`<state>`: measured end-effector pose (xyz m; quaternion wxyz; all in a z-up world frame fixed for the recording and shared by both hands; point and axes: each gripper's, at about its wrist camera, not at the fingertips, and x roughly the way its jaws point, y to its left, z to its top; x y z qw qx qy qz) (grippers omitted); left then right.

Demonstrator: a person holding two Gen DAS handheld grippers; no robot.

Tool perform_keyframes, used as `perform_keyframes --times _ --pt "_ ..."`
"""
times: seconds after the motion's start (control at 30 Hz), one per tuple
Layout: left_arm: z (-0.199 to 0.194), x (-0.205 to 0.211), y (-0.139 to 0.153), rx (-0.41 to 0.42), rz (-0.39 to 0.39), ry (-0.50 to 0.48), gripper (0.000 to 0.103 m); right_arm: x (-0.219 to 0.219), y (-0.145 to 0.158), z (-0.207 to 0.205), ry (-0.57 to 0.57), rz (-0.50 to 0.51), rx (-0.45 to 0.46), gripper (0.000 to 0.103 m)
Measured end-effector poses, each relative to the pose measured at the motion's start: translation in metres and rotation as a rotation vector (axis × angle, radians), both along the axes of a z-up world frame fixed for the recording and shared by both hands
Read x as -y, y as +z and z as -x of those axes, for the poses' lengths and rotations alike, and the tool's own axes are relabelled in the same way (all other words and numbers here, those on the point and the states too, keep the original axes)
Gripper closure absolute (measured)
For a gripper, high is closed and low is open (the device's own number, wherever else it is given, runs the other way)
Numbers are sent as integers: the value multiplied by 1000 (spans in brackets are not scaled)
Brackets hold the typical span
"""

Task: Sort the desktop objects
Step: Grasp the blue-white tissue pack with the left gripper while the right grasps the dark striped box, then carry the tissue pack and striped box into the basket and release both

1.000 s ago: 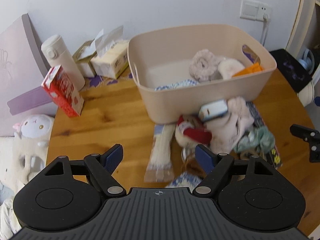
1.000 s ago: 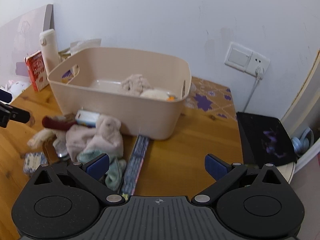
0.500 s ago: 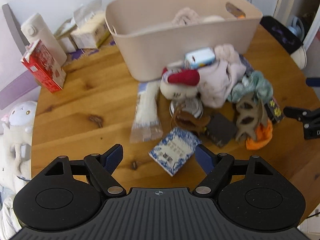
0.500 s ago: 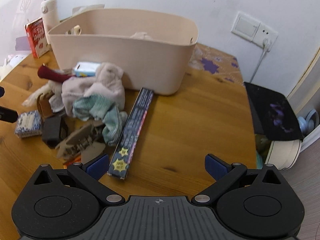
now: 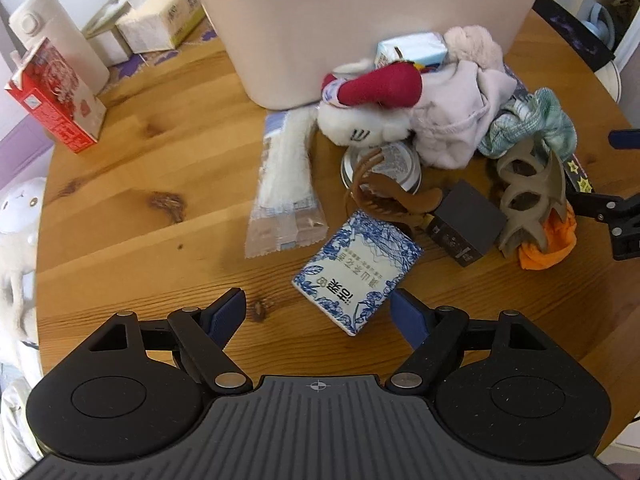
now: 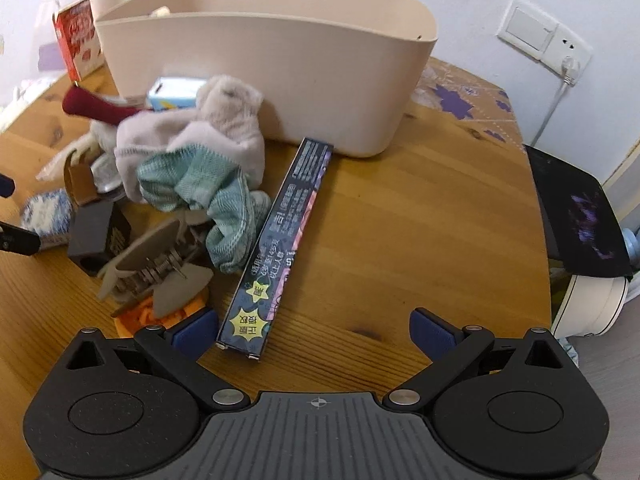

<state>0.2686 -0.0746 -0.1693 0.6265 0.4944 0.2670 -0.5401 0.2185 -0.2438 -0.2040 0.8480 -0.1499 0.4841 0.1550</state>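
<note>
The left gripper (image 5: 316,312) hung wide open and empty over the near part of the round wooden table (image 5: 132,184), and its right finger (image 5: 408,314) was just beside the near corner of a blue-and-white tissue pack (image 5: 357,270) that lay flat there. The right gripper (image 6: 314,330) was also spread wide with nothing between its fingers; the near end of a long dark box (image 6: 278,244) lay on the wood between them, closer to the left finger (image 6: 192,330).

The things to be sorted were heaped in front of the beige bin (image 5: 360,28), which stood toward the far edge of the table. A red-and-white plush toy (image 5: 372,108) lay against the front wall of the bin, with a pale pink cloth (image 5: 460,120) and a green checked cloth (image 5: 532,124) beside it. Nearer were a clear packet (image 5: 284,184), a round tin (image 5: 384,164) with a brown hair claw (image 5: 392,200) over it, a black block (image 5: 466,224), and a grey hair claw (image 5: 528,196) that rested on an orange item (image 5: 548,244).

At the left edge of the table a red carton (image 5: 52,96) stood upright, just in front of a white bottle (image 5: 60,36).
</note>
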Motion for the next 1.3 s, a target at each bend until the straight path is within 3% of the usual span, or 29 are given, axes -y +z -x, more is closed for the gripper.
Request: perform_keyframes --times 0.57,0.67,0.87,0.97,1.1,1.3 --pt "5 27 -14 -58 -38 -37 25 0 -13 -29 18 -15 -8 1" --pt "4 29 -12 -81 -37 -41 32 2 -11 -32 28 -45 -13 10" --pt "2 25 -11 -83 -17 -63 37 1 -8 -34 28 -95 -33 26" --pt "1 26 -10 -81 -20 -80 39 1 -5 -32 33 -104 -24 45" --pt "2 24 -9 -81 -22 -107 44 3 -2 -28 25 -113 -21 78" --pt "4 17 -9 -77 -16 -160 50 11 -3 -23 8 -119 -26 81"
